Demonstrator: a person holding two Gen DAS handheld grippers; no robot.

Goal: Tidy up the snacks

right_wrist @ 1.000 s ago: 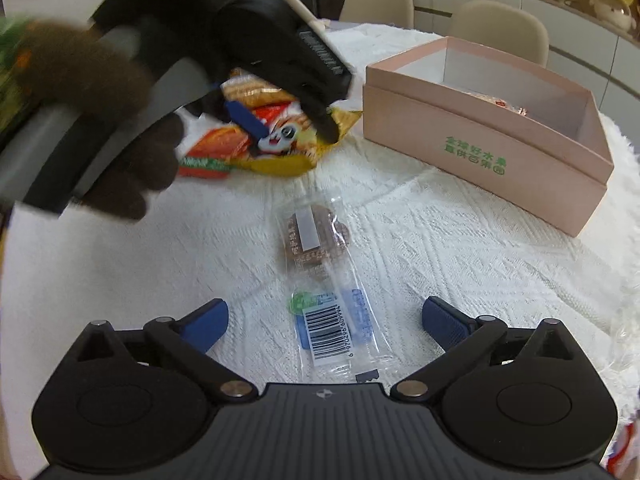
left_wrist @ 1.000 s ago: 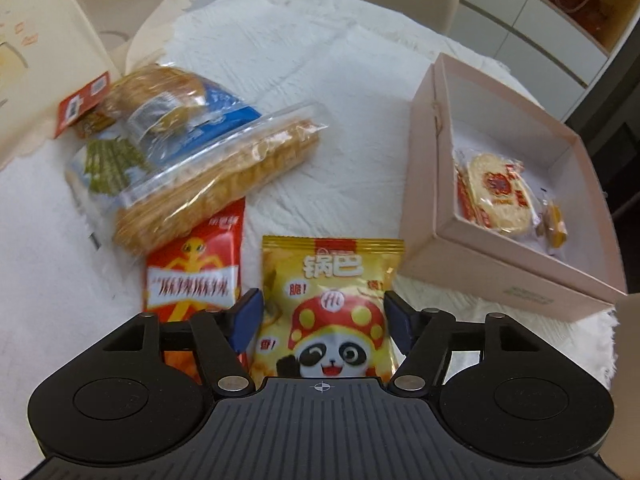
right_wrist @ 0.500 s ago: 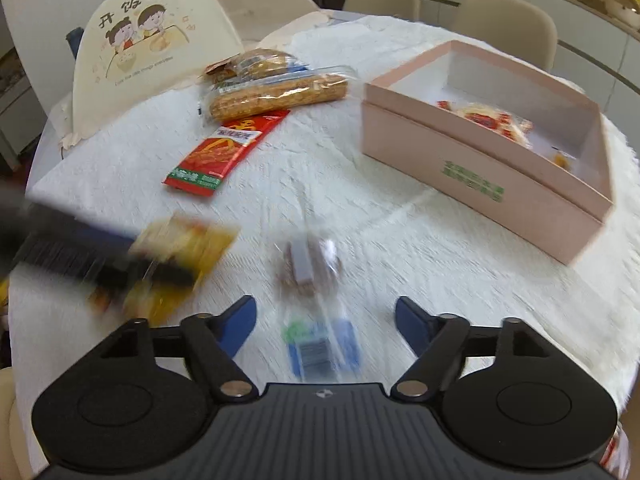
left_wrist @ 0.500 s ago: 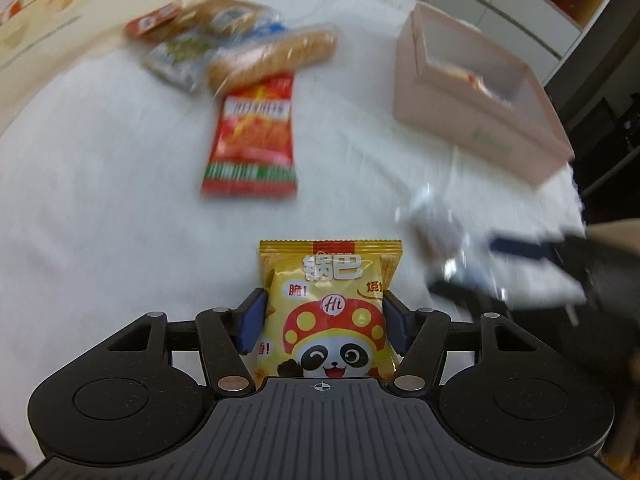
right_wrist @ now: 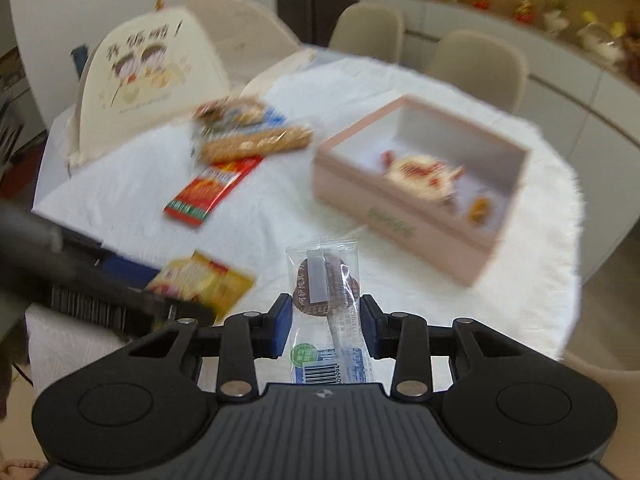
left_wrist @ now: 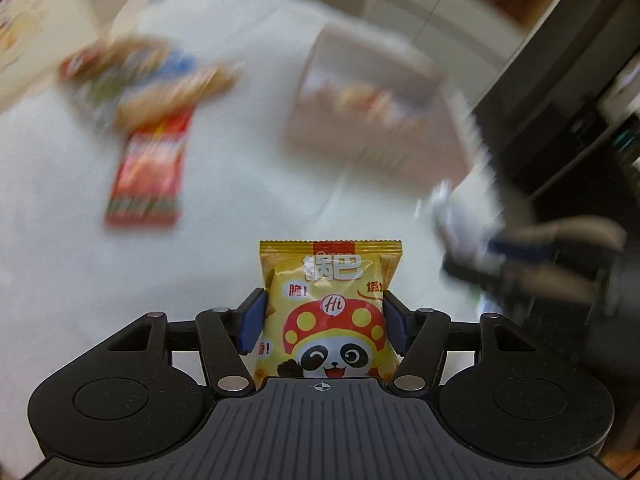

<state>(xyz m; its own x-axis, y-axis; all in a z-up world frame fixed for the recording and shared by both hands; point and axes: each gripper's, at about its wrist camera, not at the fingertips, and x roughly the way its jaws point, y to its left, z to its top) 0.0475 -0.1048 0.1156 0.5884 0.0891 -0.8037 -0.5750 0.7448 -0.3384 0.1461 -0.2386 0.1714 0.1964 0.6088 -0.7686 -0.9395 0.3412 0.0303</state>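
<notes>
My left gripper point(left_wrist: 323, 322) is shut on a yellow panda snack bag point(left_wrist: 330, 304) and holds it above the white tablecloth. It also shows in the right wrist view point(right_wrist: 200, 282) at lower left. My right gripper point(right_wrist: 323, 326) is shut on a clear wrapped brown cookie packet point(right_wrist: 326, 308), lifted off the table. The open pink box point(right_wrist: 404, 216) stands ahead to the right with a round cracker pack point(right_wrist: 416, 172) inside. In the left wrist view the box point(left_wrist: 360, 120) is blurred, upper right.
A red snack packet point(right_wrist: 212, 190) lies on the cloth, with a long biscuit pack point(right_wrist: 256, 144) and other bags behind it. A cream cartoon-printed chair cover point(right_wrist: 148, 84) stands at the far left. Beige chairs ring the round table point(right_wrist: 536, 184).
My right gripper has shut on the cookie packet and lifted it. My left gripper has carried the panda bag back and up from the pile. Both views are motion-blurred.
</notes>
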